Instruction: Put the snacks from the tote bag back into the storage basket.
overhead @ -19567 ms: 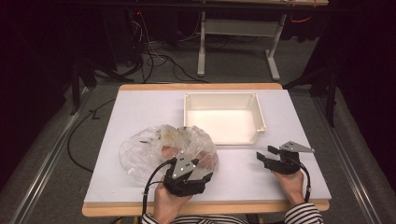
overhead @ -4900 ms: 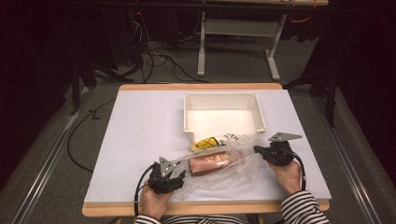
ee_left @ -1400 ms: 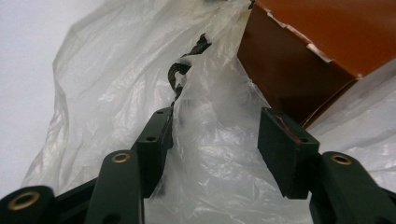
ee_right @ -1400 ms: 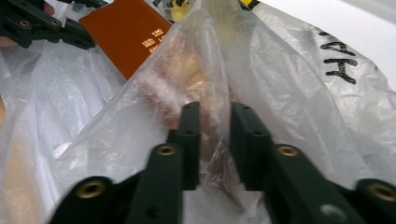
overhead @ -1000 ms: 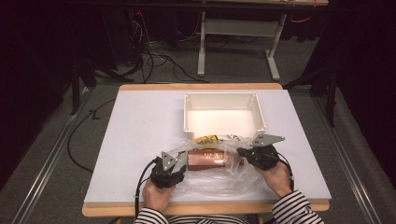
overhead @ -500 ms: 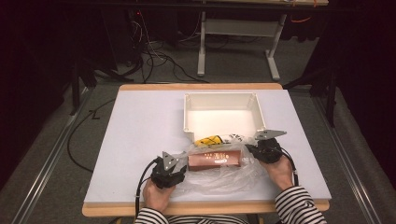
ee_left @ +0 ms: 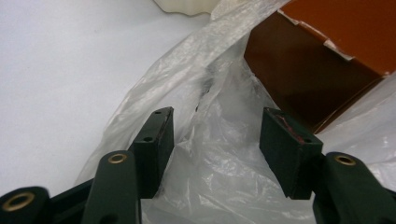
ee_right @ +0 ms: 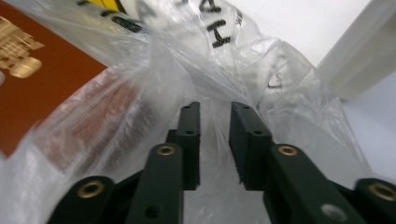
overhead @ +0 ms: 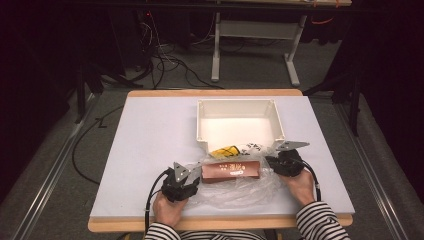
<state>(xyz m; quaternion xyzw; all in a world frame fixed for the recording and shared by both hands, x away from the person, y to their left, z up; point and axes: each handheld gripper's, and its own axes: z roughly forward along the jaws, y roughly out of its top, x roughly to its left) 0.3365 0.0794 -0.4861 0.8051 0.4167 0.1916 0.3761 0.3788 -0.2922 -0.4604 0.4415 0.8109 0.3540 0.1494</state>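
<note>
Dark floor with loose cables and the white legs of another table lies behind a white-topped desk (overhead: 150, 145) with a wooden edge. Toward the far side of the desk sits a shallow white tray (overhead: 239, 120), with nothing visible inside it. Just in front of the tray, a crumpled clear plastic bag (overhead: 235, 192) spreads across the near half of the desk. A long brown box (overhead: 231, 171) with pale lettering lies lengthwise in the bag, and between it and the tray's near wall rest a yellow packet (overhead: 225, 151) and a white packet with black print (overhead: 252, 148), both small and hard to read.

A person in striped sleeves holds one tool at each end of the box. The left tongs (overhead: 192, 170) stand at the box's left end; in the left gripper view (ee_left: 215, 135) their jaws are well apart over loose plastic film, pressing on nothing. The right tongs (overhead: 272, 161) stand at the box's right end; in the right gripper view (ee_right: 214, 126) their jaws have just been opening, with a narrow gap now between them and bag film lying in it, unpinched.
</note>
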